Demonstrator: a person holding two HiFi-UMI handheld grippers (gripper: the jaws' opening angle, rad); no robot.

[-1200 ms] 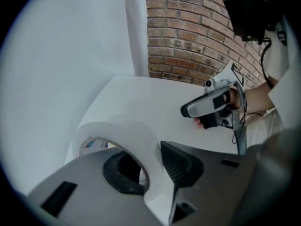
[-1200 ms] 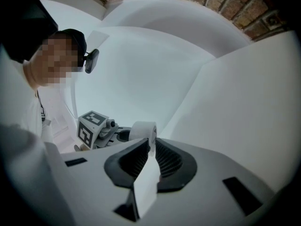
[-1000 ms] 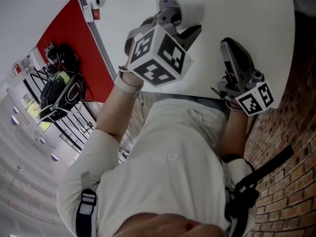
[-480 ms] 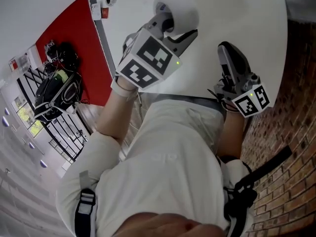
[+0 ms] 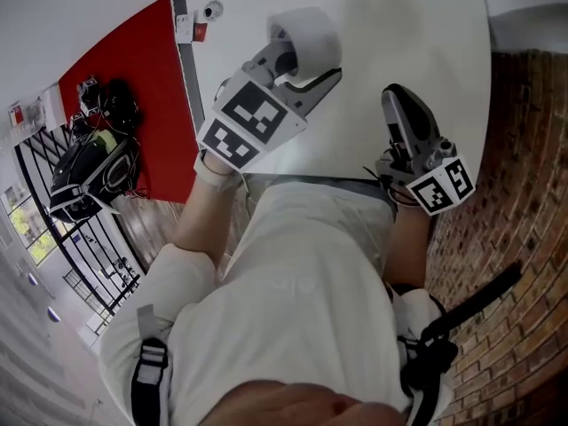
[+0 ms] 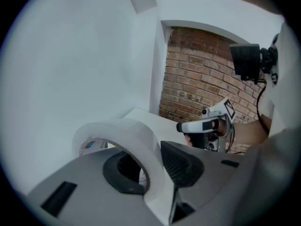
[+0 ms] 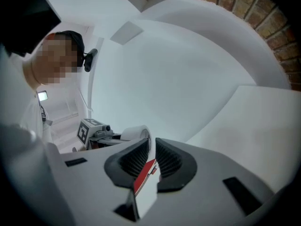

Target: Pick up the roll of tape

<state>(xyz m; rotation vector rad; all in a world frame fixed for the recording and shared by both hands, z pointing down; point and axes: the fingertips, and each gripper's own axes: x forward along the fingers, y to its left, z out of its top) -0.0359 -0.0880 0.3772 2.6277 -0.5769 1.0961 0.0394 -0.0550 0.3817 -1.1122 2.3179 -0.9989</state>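
The white tabletop [image 5: 417,34] fills the far side of the scene. Its rounded corner sits at two o'clock, brickwork [image 5: 524,202] runs down the three o'clock side, and a red panel [image 5: 133,69] lies off at ten. Dark bags [image 5: 89,162] are heaped by a railing at nine. A person in a white shirt [image 5: 302,300] stands right against the near edge, both arms out over the surface.

And there's the roll of tape [image 5: 311,32], white, up at twelve o'clock over the tabletop, and the left gripper [image 5: 306,60] has it! One jaw is poked through the roll's hole and the other sits outside. Between them the ribbed pads pinch the roll's wall. That gripper's marker cube [image 5: 248,118] shows its black squares at the wrist end, toward seven o'clock of the roll.

Now the other side. The right gripper [image 5: 398,98] is at four o'clock of the roll and well apart from it, pointing away across the tabletop. Its jaws are drawn together to a thin slit with nothing gripped between them. Its marker cube [image 5: 441,185] sits near the tabletop's edge. In the right gripper view, the roll and the left gripper show just past its jaws, toward ten o'clock.
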